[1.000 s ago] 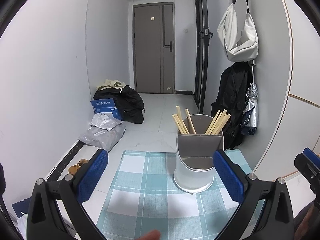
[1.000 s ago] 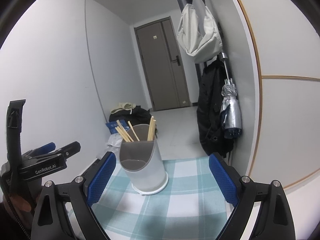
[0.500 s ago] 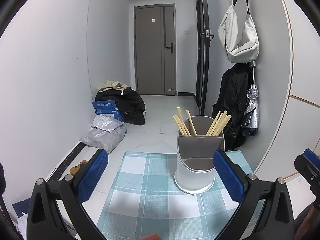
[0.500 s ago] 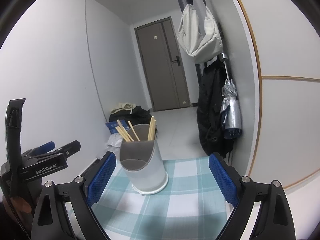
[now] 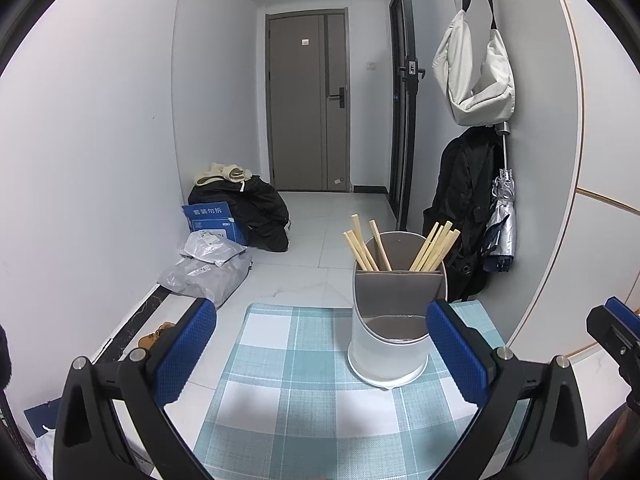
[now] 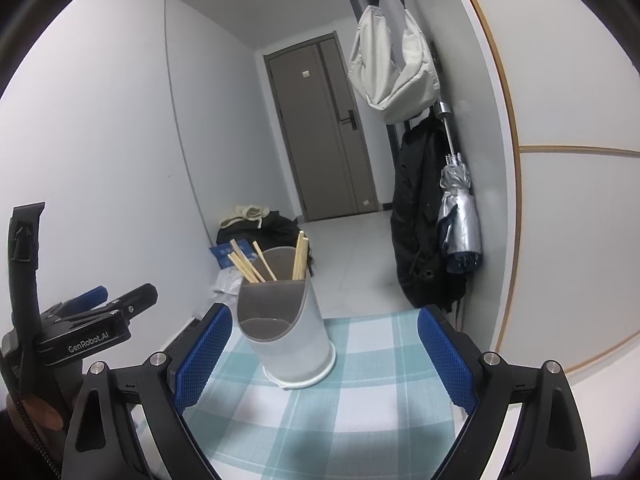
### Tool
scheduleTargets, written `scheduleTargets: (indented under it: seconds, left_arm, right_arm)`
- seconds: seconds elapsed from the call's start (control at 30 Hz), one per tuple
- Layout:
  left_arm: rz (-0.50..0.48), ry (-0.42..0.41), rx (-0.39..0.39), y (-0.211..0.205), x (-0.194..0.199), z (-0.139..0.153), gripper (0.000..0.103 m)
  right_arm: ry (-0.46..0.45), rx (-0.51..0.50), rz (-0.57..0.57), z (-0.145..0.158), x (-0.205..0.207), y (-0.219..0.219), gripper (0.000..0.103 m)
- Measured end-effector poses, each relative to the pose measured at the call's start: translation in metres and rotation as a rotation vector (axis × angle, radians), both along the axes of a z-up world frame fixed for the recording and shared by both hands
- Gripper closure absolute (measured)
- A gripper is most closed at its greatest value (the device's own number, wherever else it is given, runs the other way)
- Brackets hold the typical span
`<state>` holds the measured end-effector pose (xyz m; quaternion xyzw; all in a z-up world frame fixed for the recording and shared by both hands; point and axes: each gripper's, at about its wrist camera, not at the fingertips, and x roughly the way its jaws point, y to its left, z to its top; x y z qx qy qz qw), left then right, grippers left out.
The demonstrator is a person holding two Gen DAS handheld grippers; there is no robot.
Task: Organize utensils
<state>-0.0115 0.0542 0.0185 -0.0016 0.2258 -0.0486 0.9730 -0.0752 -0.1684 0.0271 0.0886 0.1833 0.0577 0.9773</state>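
Note:
A grey-and-white utensil holder stands upright on a teal checked placemat. Several wooden chopsticks stick up from its two back compartments; its low front compartment looks empty. It also shows in the right wrist view, with the chopsticks above it. My left gripper is open and empty, with the holder just inside its right finger. My right gripper is open and empty, the holder between its fingers but farther off. The left gripper's body shows at the left of the right wrist view.
The mat lies on a white table whose far edge drops to a tiled hallway floor. A curved white wall stands close on the right, with a hung bag, black coat and umbrella. Bags and a blue box lie on the floor at left.
A fingertip that showed at the bottom edge of the left wrist view has gone from sight. Both grippers stay open and almost still.

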Motion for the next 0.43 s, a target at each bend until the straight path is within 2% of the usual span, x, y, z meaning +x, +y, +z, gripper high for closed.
scheduleTargets:
  seconds: [0.3, 0.43]
  left_arm:
    - [0.003, 0.002, 0.007, -0.0005, 0.0011, -0.0015, 0.001]
    - [-0.002, 0.016, -0.013, 0.0015, 0.0025, -0.0023, 0.001]
  right_arm:
    - [0.009, -0.010, -0.013, -0.0012, -0.0001, 0.0002, 0.008]
    - [0.013, -0.013, -0.011, -0.0015, 0.0006, 0.0001, 0.008]
